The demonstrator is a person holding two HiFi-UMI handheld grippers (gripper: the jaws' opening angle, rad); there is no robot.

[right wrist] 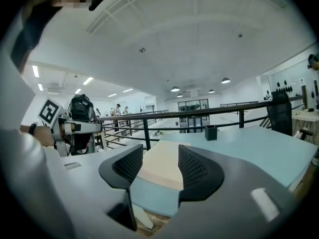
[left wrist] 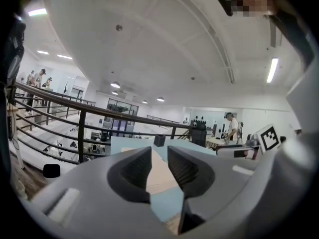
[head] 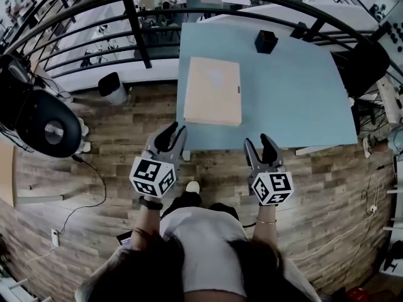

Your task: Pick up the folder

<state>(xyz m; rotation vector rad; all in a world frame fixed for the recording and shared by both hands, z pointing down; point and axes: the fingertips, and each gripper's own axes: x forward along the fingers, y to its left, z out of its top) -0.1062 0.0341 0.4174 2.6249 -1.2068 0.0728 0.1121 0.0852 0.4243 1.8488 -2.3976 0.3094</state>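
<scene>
On the pale-blue surface (head: 296,93), a black container (head: 266,41) stands behind the folder (head: 213,91), flat and tan near the left edge; left hand-held gripper (head: 174,131) and right hand-held gripper (head: 259,143) hover short of it, jaws apart, empty

**Setting:** open-plan office or lab workspace on a mezzanine.

**Evidence:**
- Black metal railing (head: 137,33) along the far edge, with a lower floor (head: 94,27) visible through its bars.
- Wood-plank floor (head: 94,146).
- Light blue table (head: 296,93) with a small black container (head: 266,41) at its far side.
- Black office chair (head: 44,128) at left and a second office chair (head: 370,65) at right.
- Cables (head: 94,190) trailing over the planks.
- White ceiling (left wrist: 164,49) with a strip light (left wrist: 272,69) and recessed lamps (left wrist: 115,85).
- Glass-fronted rooms (right wrist: 194,106) far off.
- People (right wrist: 118,109) standing in the distance by the railing.
</scene>
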